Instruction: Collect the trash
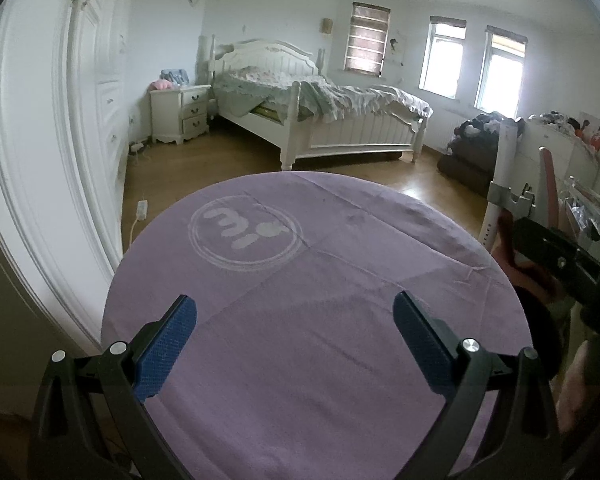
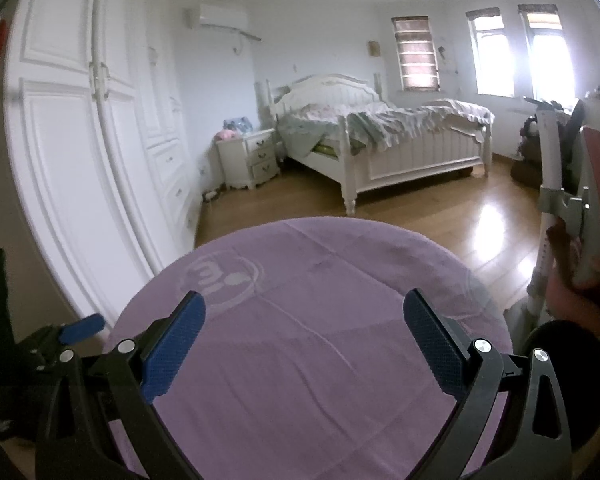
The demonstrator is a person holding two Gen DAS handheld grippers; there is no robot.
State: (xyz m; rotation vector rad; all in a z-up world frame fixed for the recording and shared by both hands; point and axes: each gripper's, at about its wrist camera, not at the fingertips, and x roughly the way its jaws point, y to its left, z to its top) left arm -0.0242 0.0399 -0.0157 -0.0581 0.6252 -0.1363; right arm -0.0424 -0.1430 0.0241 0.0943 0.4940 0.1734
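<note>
Both of my tools hang over the same round counter: the left hand-held gripper (image 1: 295,344) has its blue pads spread wide with nothing between them, and the right hand-held gripper (image 2: 304,344) is just as wide and just as empty. Directly under and ahead of each, at twelve o'clock, lies the counter (image 1: 340,400), covered by a purple cloth with a pale round logo (image 1: 246,236) printed toward eleven o'clock. That cloth is bare in both views; I see no wrapper, scrap or bin on it, so the trash I am meant to collect is not in sight, and I cannot say which way it lies or how its long axis runs. Neither hand is nearer to anything worth grasping, as far as I can judge. At my two to three o'clock stands a white post with a grey clamp (image 1: 512,200), and some cluttered, shiny things past it are too blurred to name. Farther off, across the wooden floor (image 2: 440,232), are the white bed (image 1: 320,120) at twelve and the nightstand (image 1: 182,114) at eleven. My guess is that I must turn and search before reaching.
</note>
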